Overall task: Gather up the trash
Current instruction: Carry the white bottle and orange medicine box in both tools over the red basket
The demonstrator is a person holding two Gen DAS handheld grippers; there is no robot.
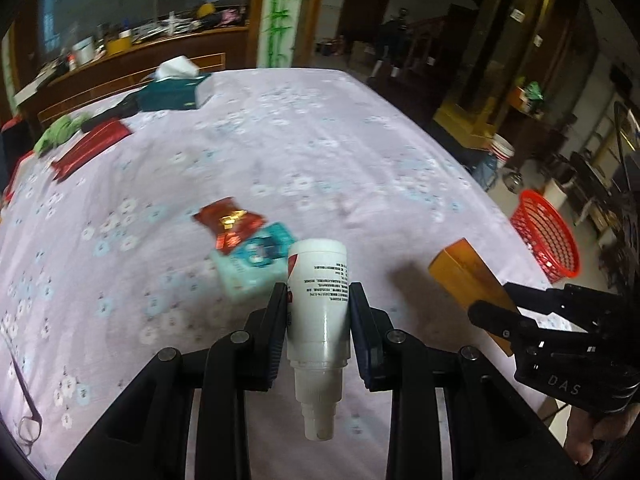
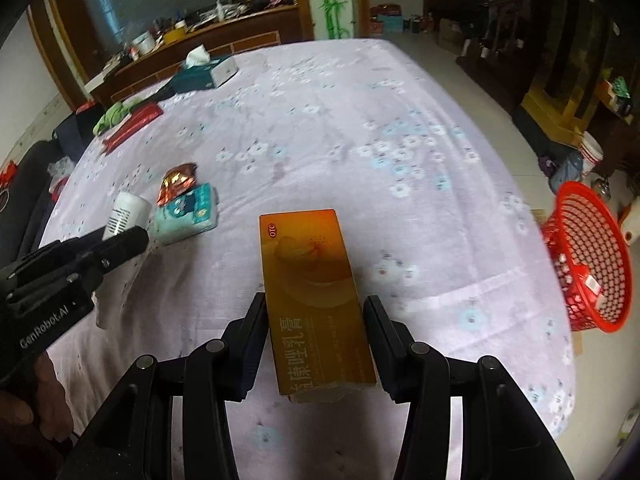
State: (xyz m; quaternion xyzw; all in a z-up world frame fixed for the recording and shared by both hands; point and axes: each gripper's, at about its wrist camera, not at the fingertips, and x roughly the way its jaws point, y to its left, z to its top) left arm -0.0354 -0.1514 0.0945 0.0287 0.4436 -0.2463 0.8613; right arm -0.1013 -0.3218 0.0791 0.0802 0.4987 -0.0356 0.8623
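Over the floral-clothed worktop [image 2: 320, 120], my left claw [image 1: 318, 300] grips the white bottle [image 1: 318, 304] and my right claw [image 2: 316, 320] the orange box [image 2: 316, 292], both lifted for the red basket [image 2: 588, 264].

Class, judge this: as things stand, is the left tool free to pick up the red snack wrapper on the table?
Probably not: the left tool is already shut on the white bottle. The red snack wrapper lies unobstructed ahead, against the teal tissue pack.

I see a white spray bottle [image 1: 318, 292] lifted off the bed, nozzle toward me, and an orange ointment box [image 2: 316, 300] raised lengthwise. A red foil wrapper [image 2: 178, 182] overlaps a teal tissue pack [image 2: 188, 214], left of the box. The red basket [image 2: 588, 256] stands right of it.
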